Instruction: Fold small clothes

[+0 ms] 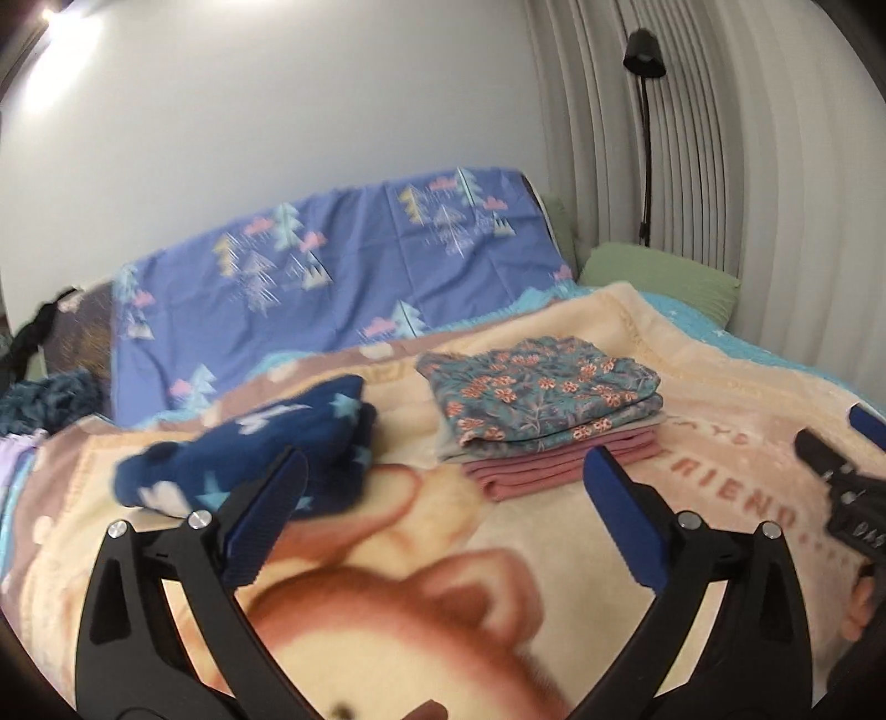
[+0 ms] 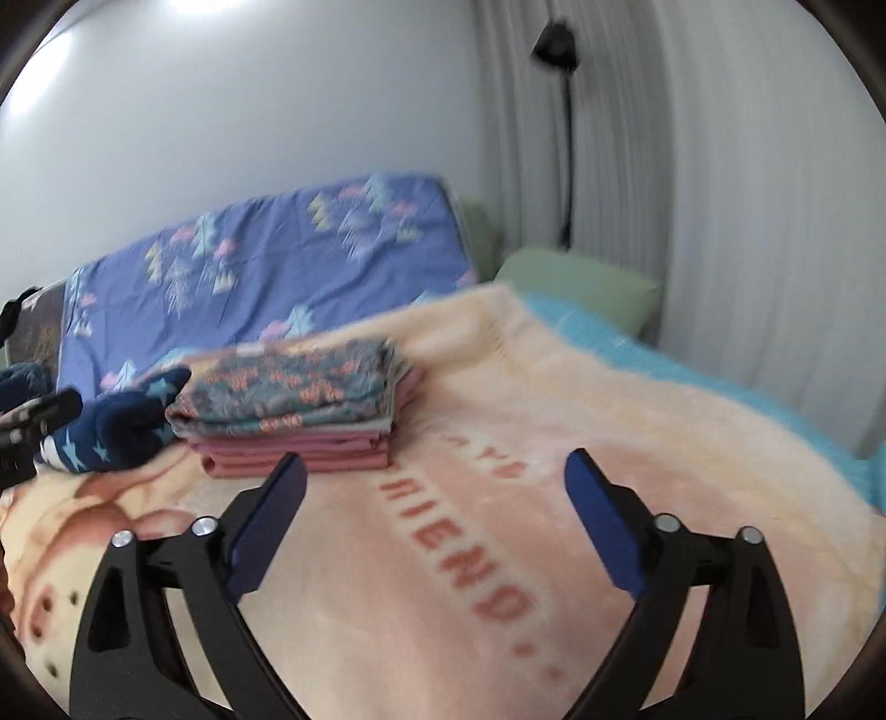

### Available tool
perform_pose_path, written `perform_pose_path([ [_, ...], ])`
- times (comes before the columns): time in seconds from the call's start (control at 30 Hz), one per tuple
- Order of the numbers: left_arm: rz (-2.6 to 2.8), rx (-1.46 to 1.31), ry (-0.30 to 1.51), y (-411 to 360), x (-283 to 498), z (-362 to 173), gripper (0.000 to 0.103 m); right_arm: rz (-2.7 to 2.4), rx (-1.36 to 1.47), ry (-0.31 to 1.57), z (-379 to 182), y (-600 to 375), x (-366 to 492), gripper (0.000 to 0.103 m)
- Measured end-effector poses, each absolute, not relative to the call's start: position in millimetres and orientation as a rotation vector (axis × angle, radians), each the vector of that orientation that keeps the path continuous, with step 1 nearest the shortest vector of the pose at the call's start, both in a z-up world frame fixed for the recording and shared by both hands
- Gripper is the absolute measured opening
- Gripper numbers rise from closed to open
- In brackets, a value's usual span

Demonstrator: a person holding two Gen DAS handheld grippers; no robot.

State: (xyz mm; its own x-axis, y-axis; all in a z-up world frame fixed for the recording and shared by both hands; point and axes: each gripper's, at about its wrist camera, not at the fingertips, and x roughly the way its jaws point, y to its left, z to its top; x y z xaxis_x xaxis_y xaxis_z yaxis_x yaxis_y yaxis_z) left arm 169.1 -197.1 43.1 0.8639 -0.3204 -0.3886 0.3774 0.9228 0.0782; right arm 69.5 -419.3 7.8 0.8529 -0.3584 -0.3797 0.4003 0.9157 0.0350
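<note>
In the left wrist view, the left gripper (image 1: 446,465) hangs above the blanket (image 1: 387,609) with its two blue fingers spread wide, and nothing is between them. Beyond the left finger lies a navy garment with pale stars (image 1: 249,448), crumpled and not folded, resting on the blanket. To the right of it, just apart, stands a neat pile: a folded floral garment (image 1: 540,387) on top, a thin pale layer under it, and folded pink clothes (image 1: 554,457) at the bottom. The blanket shows a bear drawing and pink letters. At the right edge the other tool, the right gripper (image 1: 841,443), comes into the picture; its state I cannot tell here. Behind the blanket there is a blue sheet with trees (image 1: 332,266), a green pillow (image 1: 659,271) and a black lamp (image 1: 645,52) before the curtain (image 1: 747,166).

In the right wrist view, which is a little blurred, the right gripper (image 2: 434,471) also has its fingers spread wide over the blanket (image 2: 609,443), and it holds nothing. The pile with the floral garment (image 2: 288,382) and the pink clothes (image 2: 299,454) stands just beyond the left finger. The navy garment (image 2: 122,432) lies touching the left side of the pile. A dark part of the left gripper (image 2: 33,432) shows at the left edge.
</note>
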Motion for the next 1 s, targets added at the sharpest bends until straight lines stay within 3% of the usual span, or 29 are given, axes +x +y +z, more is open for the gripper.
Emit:
perform_pose_path([
  [0.13,-0.374,0.128,0.353,-175.8,126.5,53.4,0.101,-0.335,0.179,0.364,29.5,-402.7,33.4,0.096],
  [0.2,-0.371,0.122,0.33,-167.3,104.5,55.5,0.101,-0.339,0.148,0.36,37.6,-390.4,19.3,0.101],
  [0.47,-0.284,0.11,0.332,-142.0,46.7,64.2,0.101,-0.312,0.122,0.368,52.4,-357.5,-22.7,0.102],
  [1.0,-0.322,0.117,0.456,-133.2,-1.9,61.5,0.101,-0.288,0.082,0.444,57.7,-326.7,-61.1,0.102],
])
